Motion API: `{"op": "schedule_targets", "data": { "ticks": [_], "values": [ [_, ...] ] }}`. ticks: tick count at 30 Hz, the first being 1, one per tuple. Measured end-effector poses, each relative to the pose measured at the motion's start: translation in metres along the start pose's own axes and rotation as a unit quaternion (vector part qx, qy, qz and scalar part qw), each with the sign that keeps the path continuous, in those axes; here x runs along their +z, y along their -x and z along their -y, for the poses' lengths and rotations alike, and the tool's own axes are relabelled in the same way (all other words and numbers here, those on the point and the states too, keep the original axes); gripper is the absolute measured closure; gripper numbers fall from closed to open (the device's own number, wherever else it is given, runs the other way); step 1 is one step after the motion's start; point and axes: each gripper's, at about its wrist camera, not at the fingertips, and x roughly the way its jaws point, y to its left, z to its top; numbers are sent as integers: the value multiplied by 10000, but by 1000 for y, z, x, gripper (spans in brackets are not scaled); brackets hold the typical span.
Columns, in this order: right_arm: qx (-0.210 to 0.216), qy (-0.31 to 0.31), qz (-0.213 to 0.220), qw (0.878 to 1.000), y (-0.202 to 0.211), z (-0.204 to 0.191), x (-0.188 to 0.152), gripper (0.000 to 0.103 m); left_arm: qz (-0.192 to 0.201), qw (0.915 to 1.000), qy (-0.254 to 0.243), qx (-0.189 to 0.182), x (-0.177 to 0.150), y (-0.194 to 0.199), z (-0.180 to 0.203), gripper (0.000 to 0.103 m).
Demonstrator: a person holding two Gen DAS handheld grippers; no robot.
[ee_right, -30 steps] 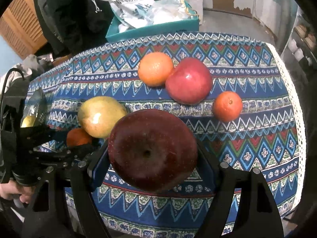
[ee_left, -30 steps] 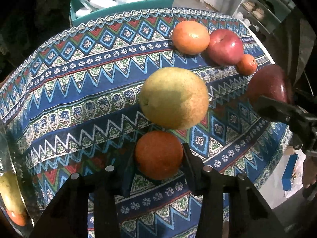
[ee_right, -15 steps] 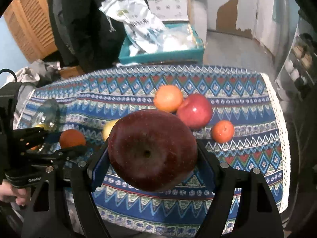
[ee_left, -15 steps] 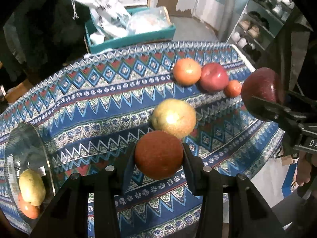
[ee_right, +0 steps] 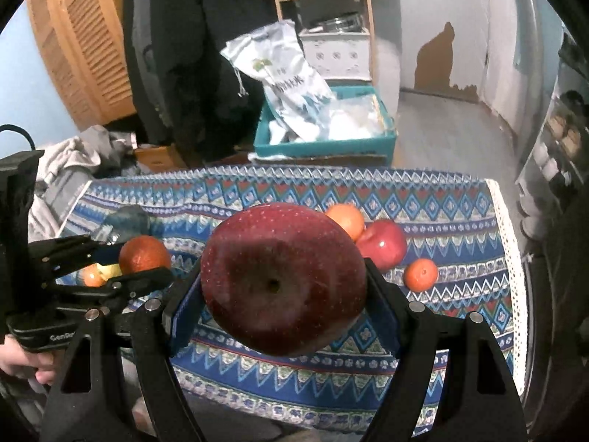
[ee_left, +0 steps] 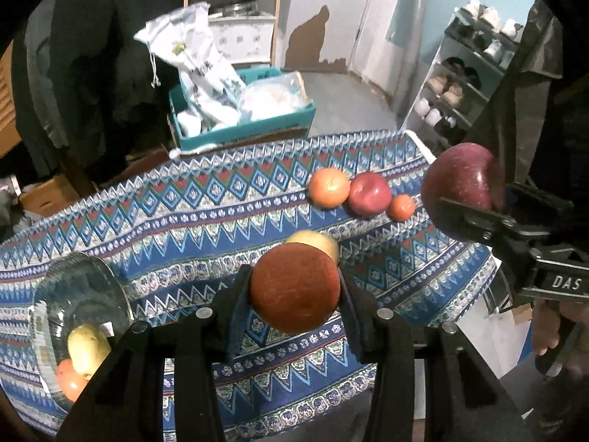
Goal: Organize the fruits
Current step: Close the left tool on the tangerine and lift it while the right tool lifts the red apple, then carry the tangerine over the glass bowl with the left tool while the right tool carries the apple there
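Left gripper pinches an orange above the patterned tablecloth; right gripper clamps a dark red apple (big one). Four fruits sit on the cloth, two more in the glass bowl at left.

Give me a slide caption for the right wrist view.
Right gripper holds a dark red apple above the patterned tablecloth.

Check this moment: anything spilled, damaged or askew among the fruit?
Nothing stands out. Each hand-held gripper holds one fruit squarely: left an orange, right a dark red apple. The glass bowl sits upright.
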Motion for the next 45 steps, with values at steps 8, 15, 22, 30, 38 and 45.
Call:
{"op": "schedule_targets", "data": {
  "ticks": [8,15,22,30,38,45],
  "values": [
    [117,123,222,9996,16,-18,13,25,288,9995,107,-66,3,28,-8,58],
    [265,266,401,9985,24,-40,28,25,520,9984,228,63,3,51,-26,58],
    [402,424,436,9973,21,-68,41,25,644,9970,413,149,-1,66,-48,58],
    [561,577,373,9961,9,-100,51,25,737,9948,647,267,-10,82,-77,58],
    [744,611,196,9952,-14,-132,60,25,787,9907,1046,375,-20,92,-116,58],
    [889,771,65,9930,-39,-167,71,25,775,9860,1374,534,-29,95,-152,58]
  ]
}}
